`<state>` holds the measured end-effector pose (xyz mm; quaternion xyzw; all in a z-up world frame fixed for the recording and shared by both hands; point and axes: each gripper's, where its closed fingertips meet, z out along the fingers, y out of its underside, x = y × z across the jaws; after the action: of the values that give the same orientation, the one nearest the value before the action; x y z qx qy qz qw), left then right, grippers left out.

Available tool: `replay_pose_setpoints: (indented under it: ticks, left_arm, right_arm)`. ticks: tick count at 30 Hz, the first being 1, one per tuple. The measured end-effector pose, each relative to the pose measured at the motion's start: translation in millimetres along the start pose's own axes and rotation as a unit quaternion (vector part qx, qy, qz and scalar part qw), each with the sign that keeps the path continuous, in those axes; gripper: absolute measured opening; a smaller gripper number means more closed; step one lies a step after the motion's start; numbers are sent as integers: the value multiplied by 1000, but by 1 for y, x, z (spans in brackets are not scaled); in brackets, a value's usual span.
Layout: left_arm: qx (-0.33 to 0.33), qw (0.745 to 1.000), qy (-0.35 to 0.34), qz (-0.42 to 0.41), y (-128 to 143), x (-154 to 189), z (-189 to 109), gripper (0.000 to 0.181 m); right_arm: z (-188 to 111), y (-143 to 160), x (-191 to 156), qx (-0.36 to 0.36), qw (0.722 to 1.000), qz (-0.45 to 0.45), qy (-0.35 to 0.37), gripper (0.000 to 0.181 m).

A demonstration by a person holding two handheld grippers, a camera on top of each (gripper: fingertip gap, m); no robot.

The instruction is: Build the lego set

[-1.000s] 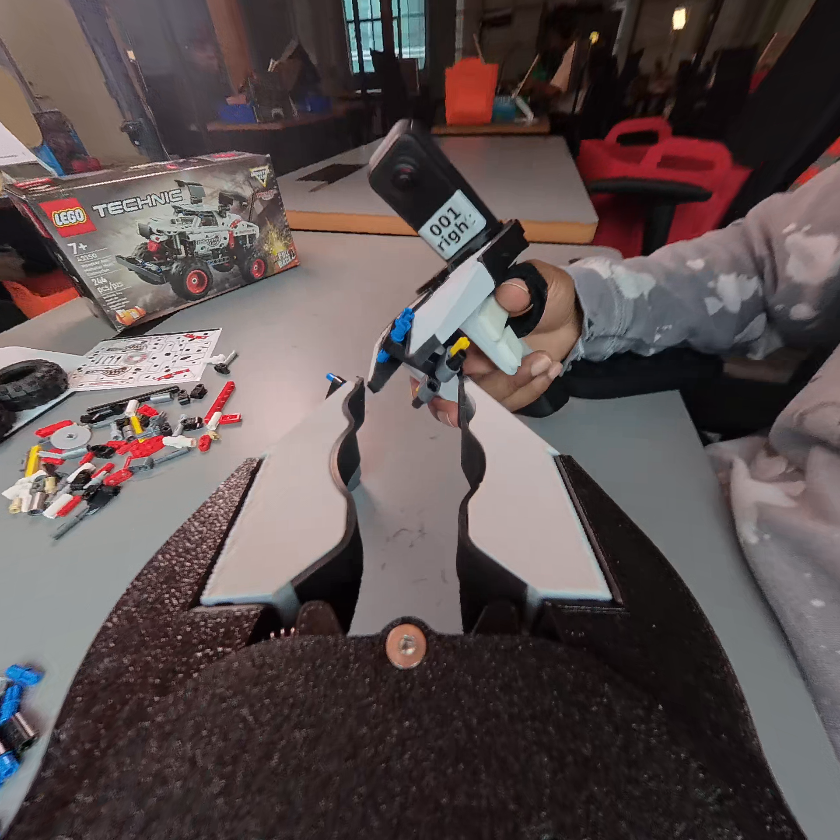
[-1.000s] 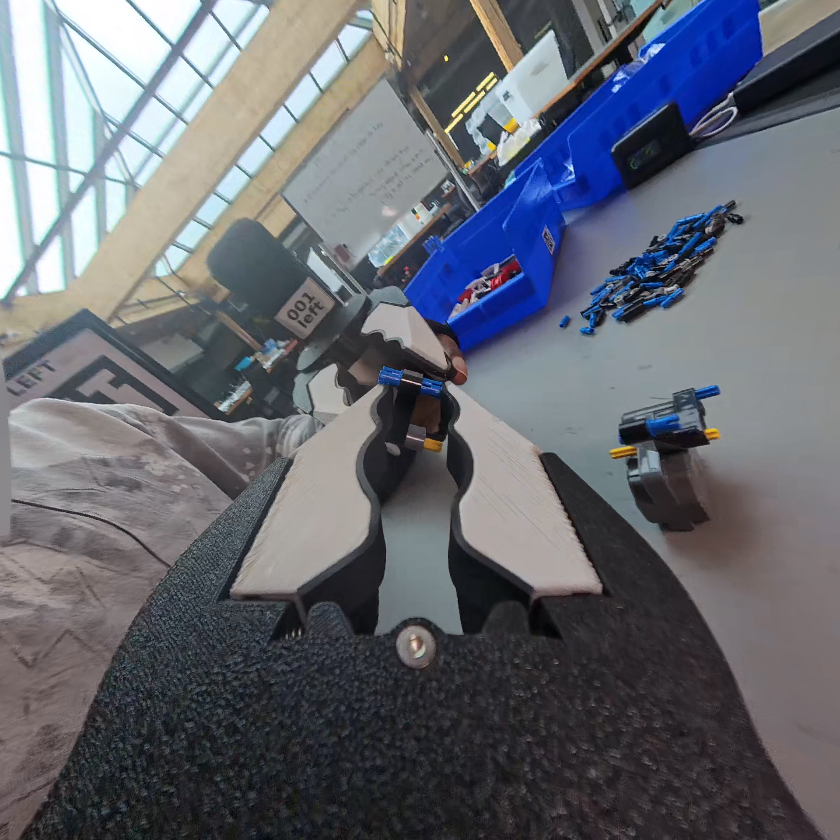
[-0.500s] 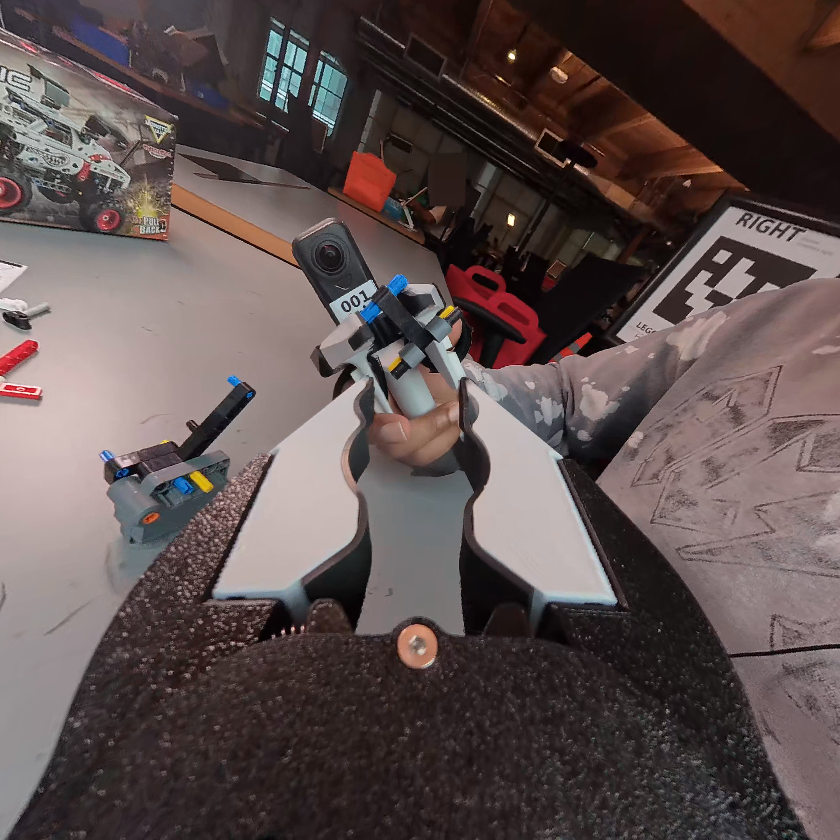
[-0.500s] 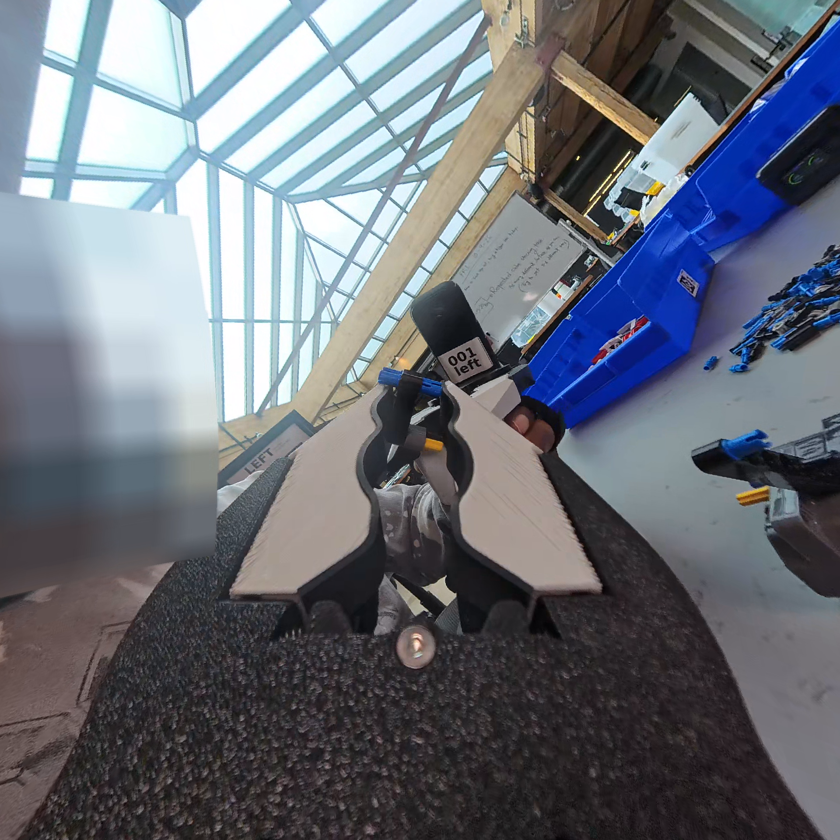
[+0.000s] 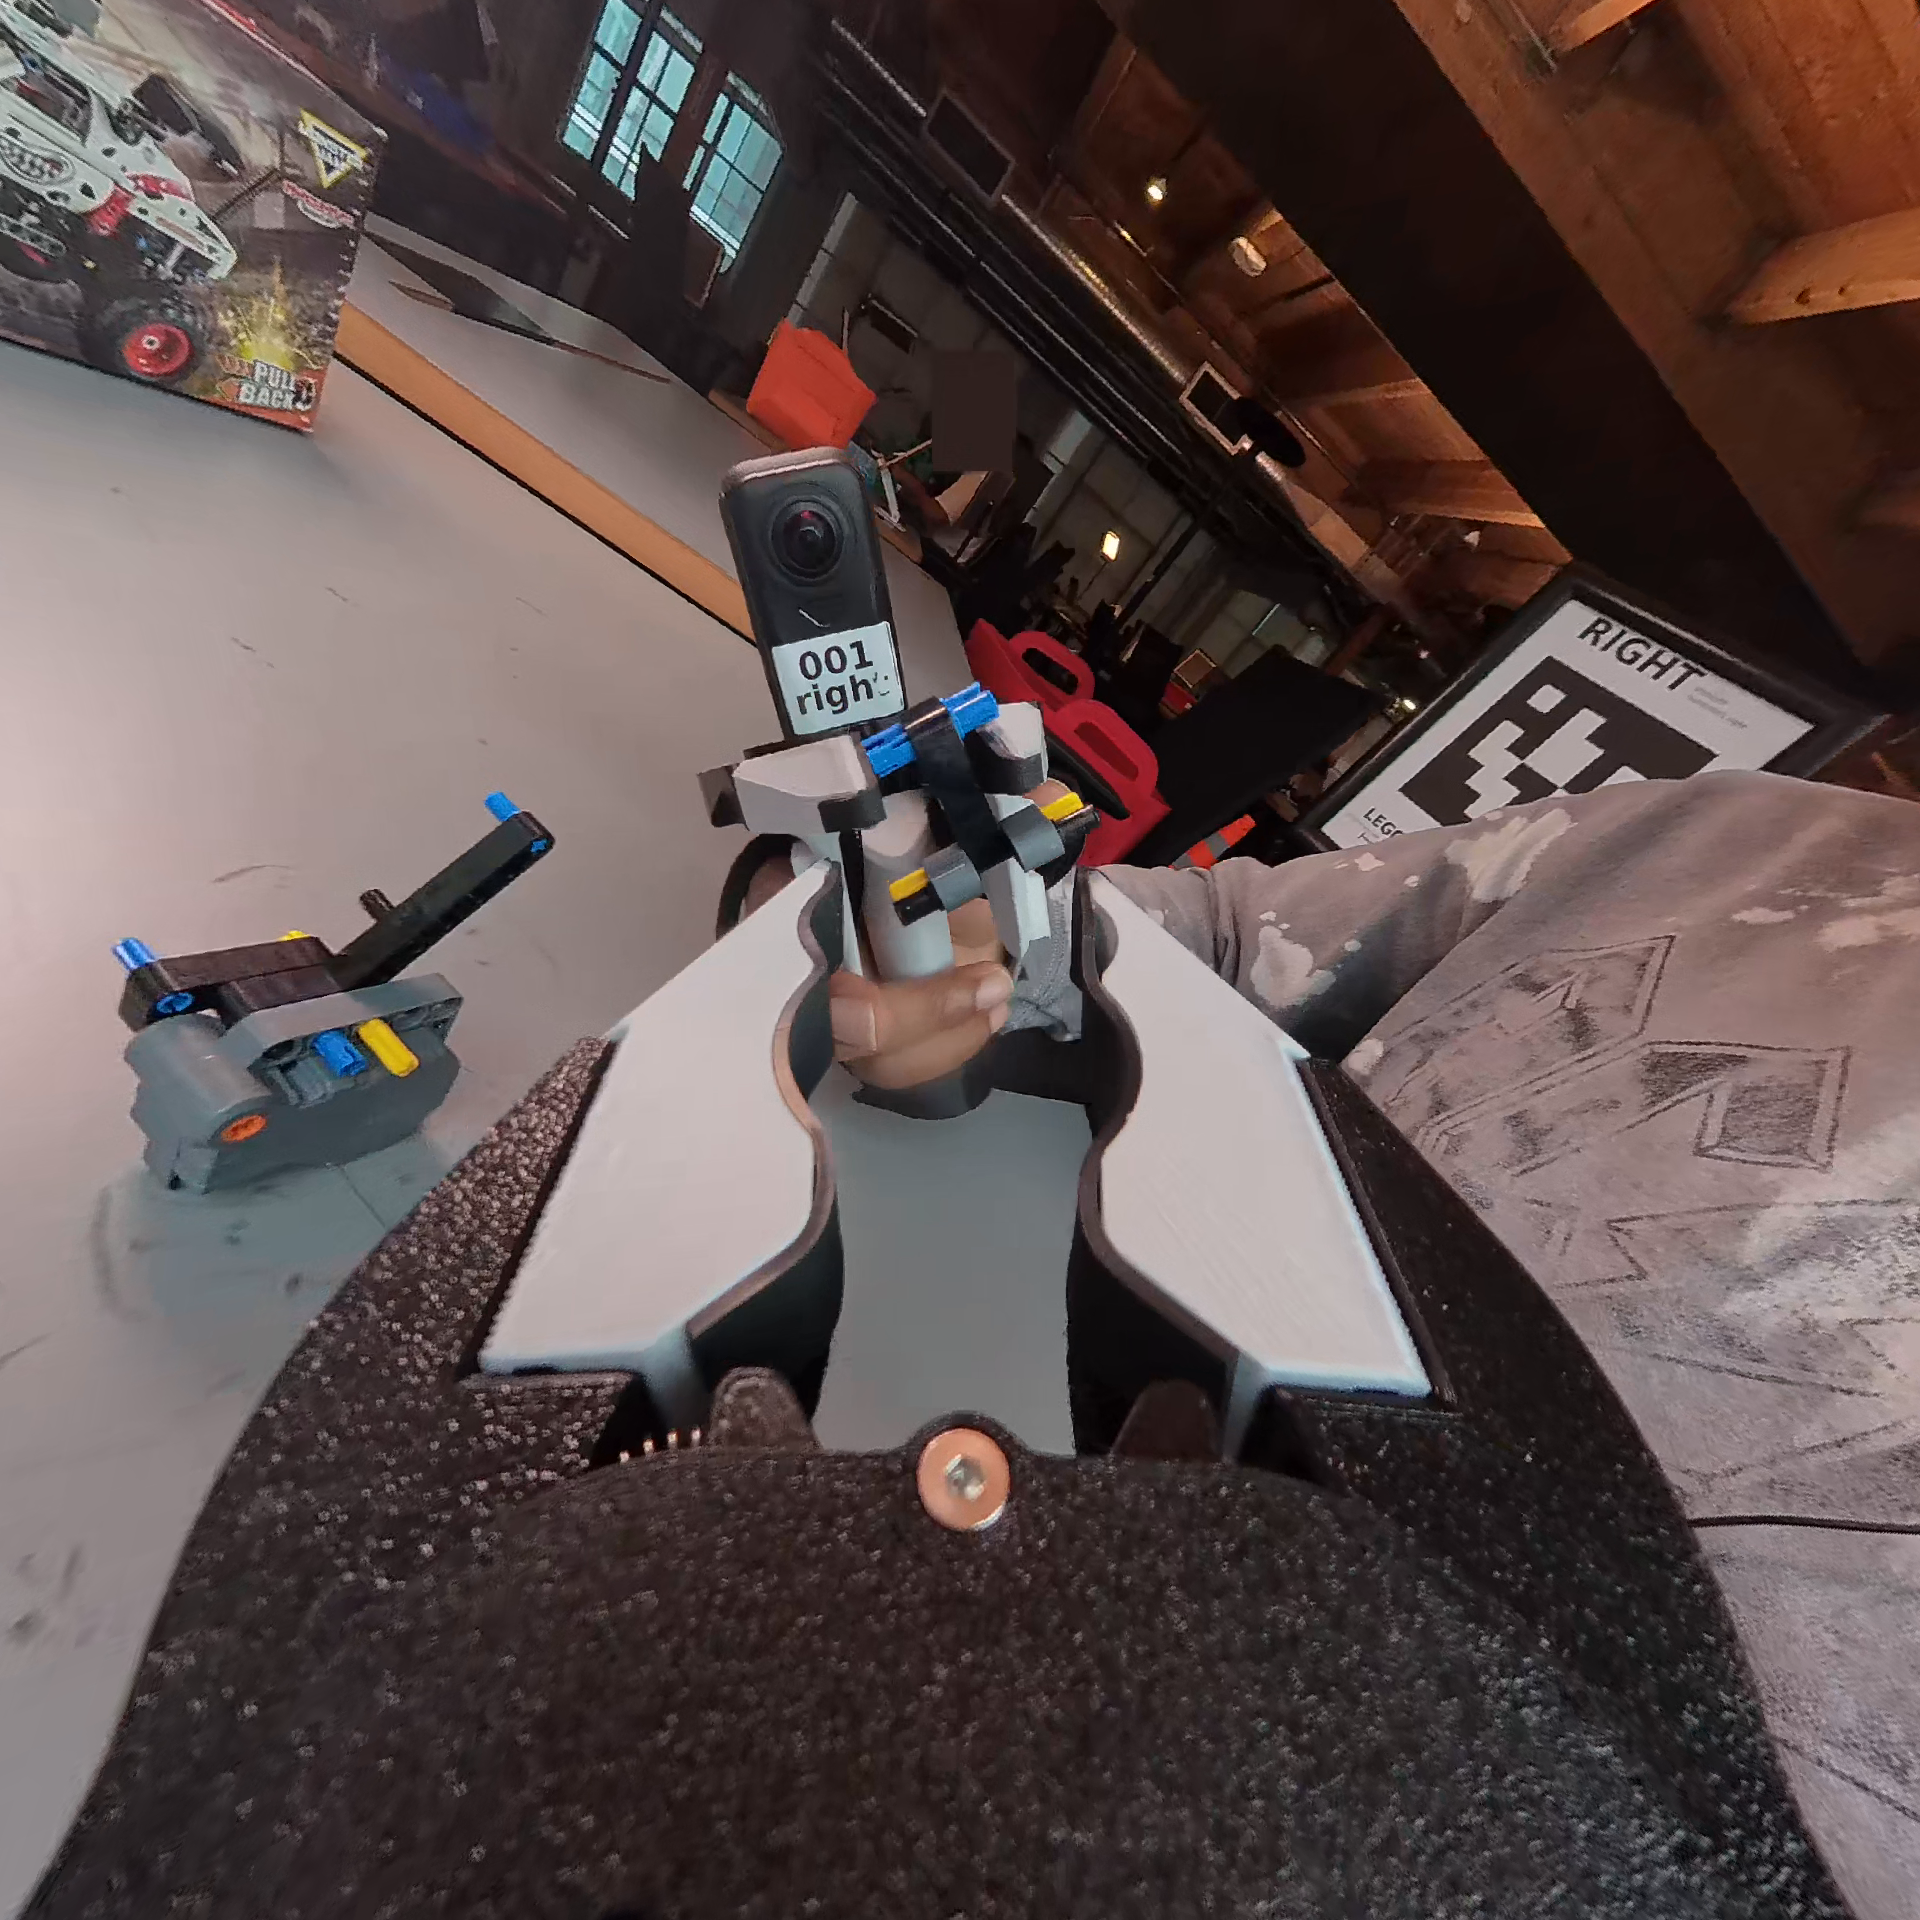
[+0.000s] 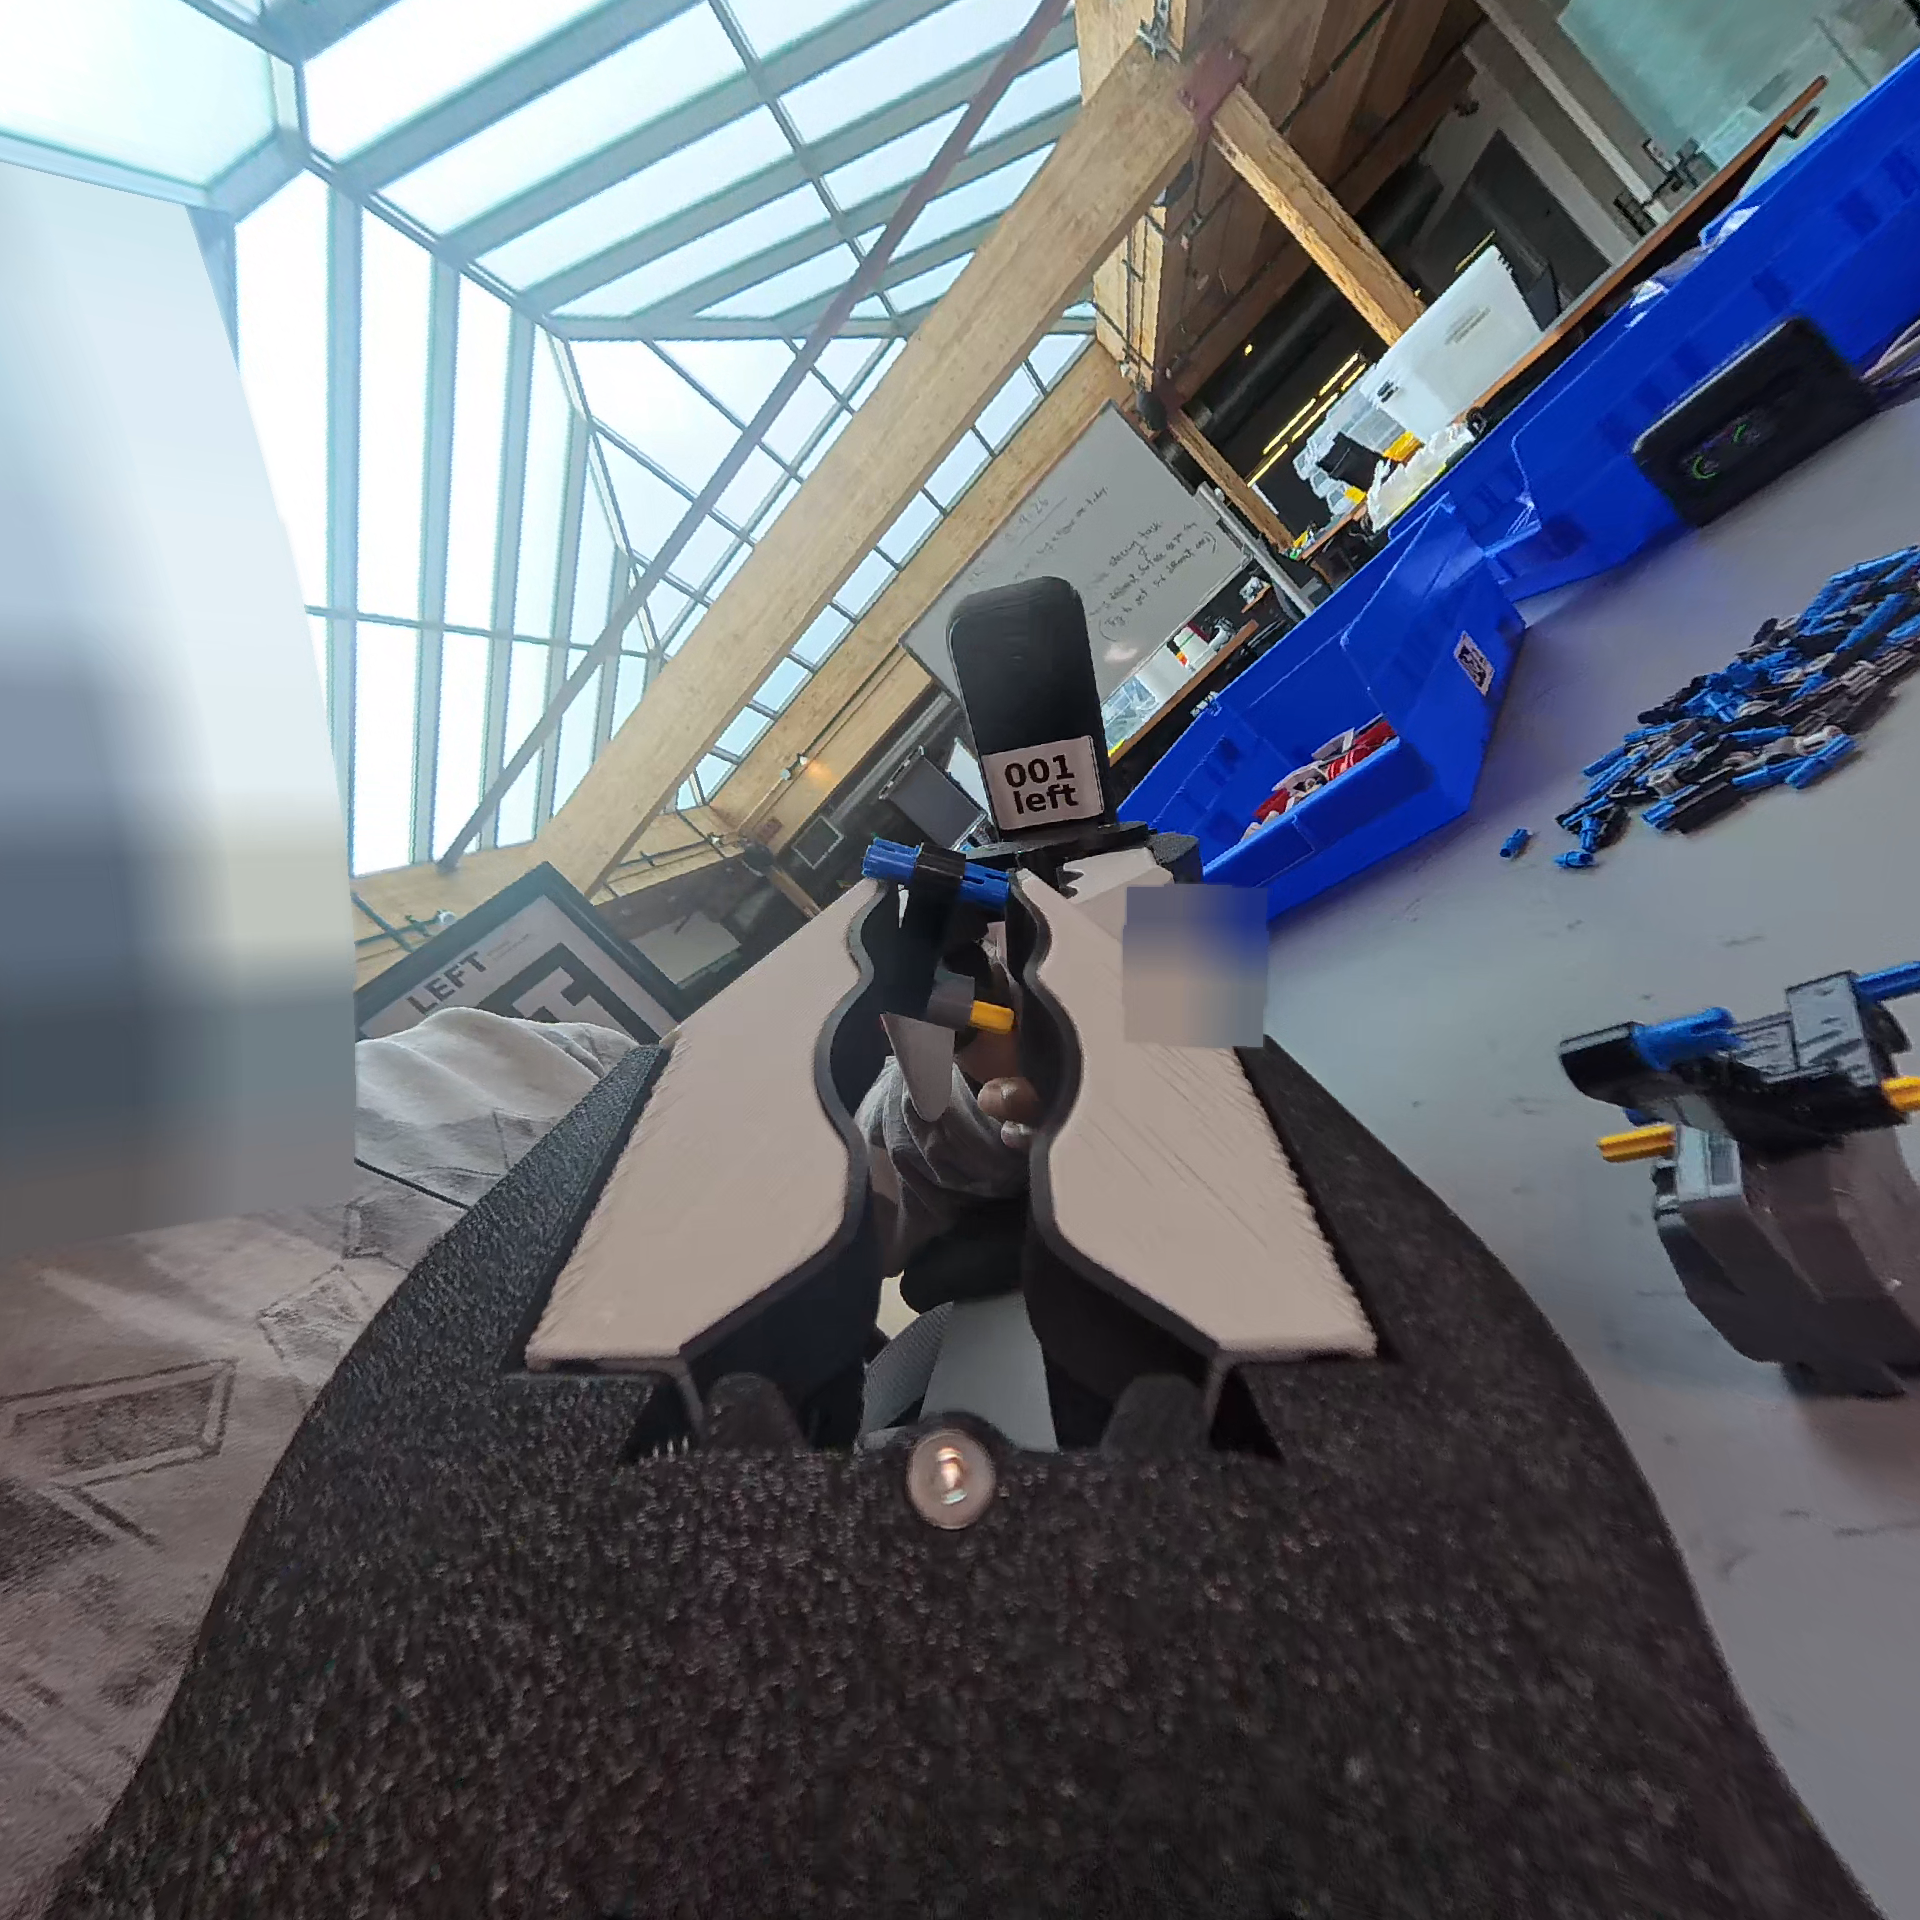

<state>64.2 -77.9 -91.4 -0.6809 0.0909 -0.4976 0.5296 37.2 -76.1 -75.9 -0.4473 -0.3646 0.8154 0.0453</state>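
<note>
Right gripper [image 6: 935,904] pinched on small black sub-assembly [image 6: 925,956] with blue pins, raised clear of grey table [image 5: 260,623]. Left gripper [image 5: 956,904] parted, empty, facing it. Motor assembly [image 5: 281,1049] on table, apart. Risk: thin pinch, piece twisting loose.

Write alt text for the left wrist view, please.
The open left gripper faces the right gripper, which is held up in a hand and pinches a small black lego piece with blue and yellow pins. A grey lego subassembly rests on the grey table at left.
</note>
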Motion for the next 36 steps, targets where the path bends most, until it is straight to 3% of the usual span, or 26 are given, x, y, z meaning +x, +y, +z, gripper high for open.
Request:
replay_pose_setpoints:
  ticks: [13, 19, 21, 24, 32, 36]
  left_arm:
    - [-6, 1000, 27, -15, 3, 7, 2, 36]
    - [-6, 999, 24, -21, 2, 7, 0, 47]
    - [-10, 1000, 12, -20, 4, 2, 0, 34]
    - [-10, 1000, 8, -19, 4, 0, -1, 33]
    - [-10, 1000, 22, -19, 3, 2, -3, 32]
    - [22, 998, 47, -24, -6, 4, -8, 32]
  right_arm:
    - [2, 8, 2, -24, 998, -55, 25, 20]
    - [0, 8, 9, -39, 988, -132, 75, 20]
    - [0, 9, 9, -49, 981, -164, 86, 20]
    - [1, 10, 9, -52, 975, -193, 101, 20]
    - [1, 10, 8, -57, 973, -197, 105, 21]
    - [-1, 6, 7, -50, 975, -187, 109, 27]
